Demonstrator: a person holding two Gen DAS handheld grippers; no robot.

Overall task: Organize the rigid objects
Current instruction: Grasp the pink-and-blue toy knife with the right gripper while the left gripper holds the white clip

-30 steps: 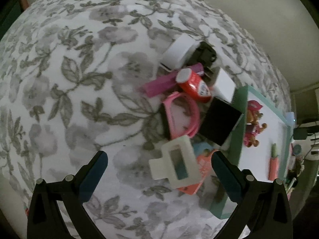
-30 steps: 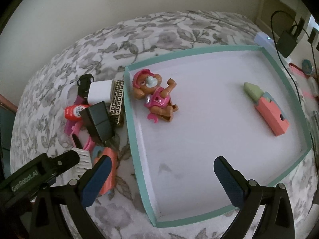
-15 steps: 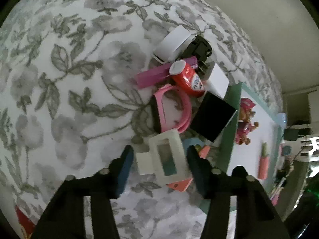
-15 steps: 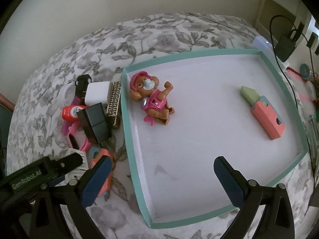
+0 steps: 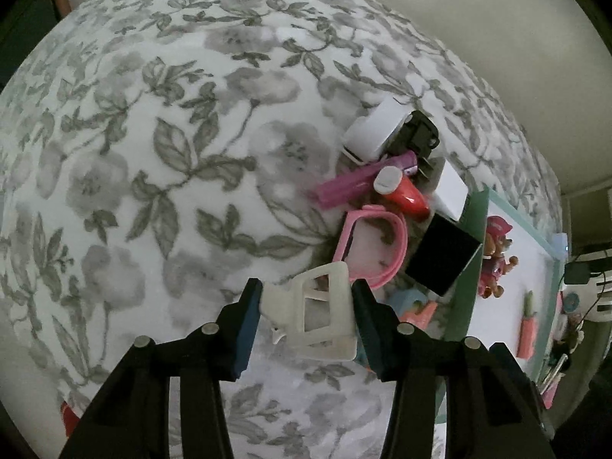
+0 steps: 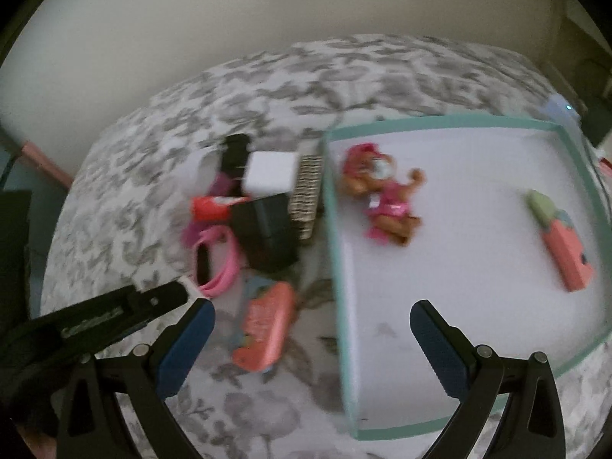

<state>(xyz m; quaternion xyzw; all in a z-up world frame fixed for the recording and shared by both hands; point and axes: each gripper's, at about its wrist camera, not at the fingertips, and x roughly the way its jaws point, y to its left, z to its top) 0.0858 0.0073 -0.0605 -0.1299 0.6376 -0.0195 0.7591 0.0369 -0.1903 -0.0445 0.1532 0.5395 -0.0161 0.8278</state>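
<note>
White plastic frame (image 5: 323, 311) gripped in the left gripper (image 5: 308, 315), low in the middle of the left wrist view.

Its jaws have just been closing and now press on both sides of the frame, above the flowered bedspread (image 5: 160, 160). Just beyond lie a pink band (image 5: 376, 244), a black box (image 5: 441, 258) and a red bottle (image 5: 405, 195); the teal-rimmed tray (image 6: 451, 124) sits at right. The right gripper (image 6: 311, 338) stands wide, holding nothing, over the tray's near-left edge.
</note>
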